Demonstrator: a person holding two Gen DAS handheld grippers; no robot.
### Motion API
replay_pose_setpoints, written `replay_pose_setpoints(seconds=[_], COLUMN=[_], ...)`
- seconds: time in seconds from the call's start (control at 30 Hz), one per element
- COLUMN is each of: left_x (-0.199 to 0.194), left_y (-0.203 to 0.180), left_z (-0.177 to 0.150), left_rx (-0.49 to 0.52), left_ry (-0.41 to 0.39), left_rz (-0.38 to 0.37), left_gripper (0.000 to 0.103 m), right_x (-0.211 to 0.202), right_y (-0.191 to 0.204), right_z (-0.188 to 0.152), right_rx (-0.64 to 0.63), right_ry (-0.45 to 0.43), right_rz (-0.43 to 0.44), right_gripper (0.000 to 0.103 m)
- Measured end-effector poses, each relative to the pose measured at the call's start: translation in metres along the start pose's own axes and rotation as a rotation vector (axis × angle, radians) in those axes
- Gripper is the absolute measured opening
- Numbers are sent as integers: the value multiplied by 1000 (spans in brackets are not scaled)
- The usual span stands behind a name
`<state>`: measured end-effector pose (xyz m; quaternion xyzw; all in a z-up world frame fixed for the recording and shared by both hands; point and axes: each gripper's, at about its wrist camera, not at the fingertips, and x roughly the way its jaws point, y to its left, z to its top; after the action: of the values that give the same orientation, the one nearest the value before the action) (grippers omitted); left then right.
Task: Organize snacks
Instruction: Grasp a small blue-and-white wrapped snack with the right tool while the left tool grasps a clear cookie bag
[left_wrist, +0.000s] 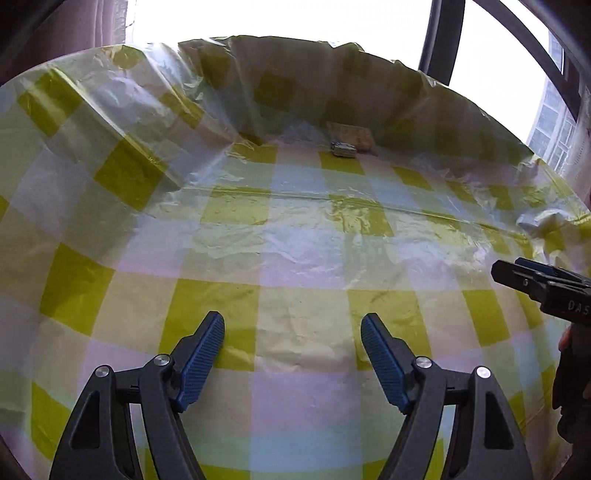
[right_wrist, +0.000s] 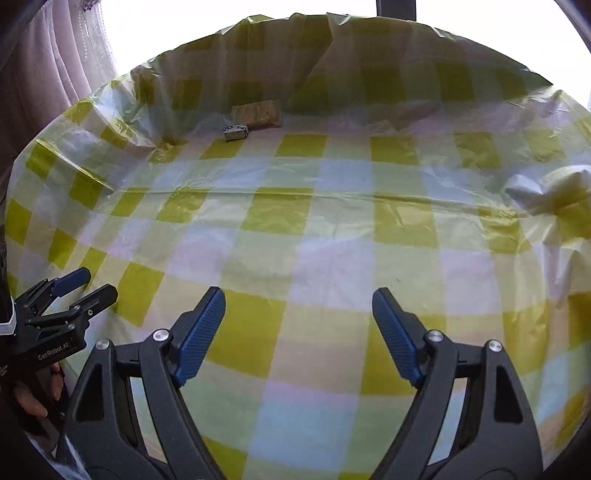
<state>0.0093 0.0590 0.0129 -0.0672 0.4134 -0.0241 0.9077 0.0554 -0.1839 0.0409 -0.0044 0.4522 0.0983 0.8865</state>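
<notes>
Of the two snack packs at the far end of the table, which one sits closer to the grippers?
The small silvery wrapped snack; the larger flat tan snack packet lies just behind it, against the raised fold of the checked plastic tablecloth.

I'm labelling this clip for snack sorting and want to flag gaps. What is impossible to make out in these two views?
- Small wrapped snack: print too small and far in both views.
- Tan packet behind it: label dim, backlit by the window.
- Tablecloth: raised far edge hides what lies beyond.
- Right hand-held gripper in the left view: cut off by the frame edge.
</notes>
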Motion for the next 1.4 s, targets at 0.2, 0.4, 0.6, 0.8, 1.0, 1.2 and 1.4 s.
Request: replay_pose_setpoints(seconds=[0.2, 0.4, 0.6, 0.8, 1.0, 1.2, 1.4], left_x=[6, 9, 10, 11, 31, 81, 143], left_y=[28, 24, 24, 26, 3, -55, -94], left_z=[11, 12, 12, 14, 34, 116, 202], left_rx=[-104, -94, -94, -104, 27, 437, 642], left_ry=[-11, -5, -4, -6, 43, -82, -56], left_rz=[-28, -45, -66, -107, -33, -29, -141], left_gripper=[87, 93, 98, 103, 103, 103, 94], right_x=[89, 149, 177, 137, 67, 39, 31], right_y=[46, 81, 92, 88, 40, -21, -34], right_z=[85, 144, 171, 135, 71, 21, 8], right_rx=[-72, -134, -148, -222, -227, -120, -51], right_ry=[6, 5, 0, -50, -76, -35, -41], right_rz=[19, -22, -41, 19, 29, 31, 79], right_gripper=[80, 76, 58, 37, 38, 38, 38])
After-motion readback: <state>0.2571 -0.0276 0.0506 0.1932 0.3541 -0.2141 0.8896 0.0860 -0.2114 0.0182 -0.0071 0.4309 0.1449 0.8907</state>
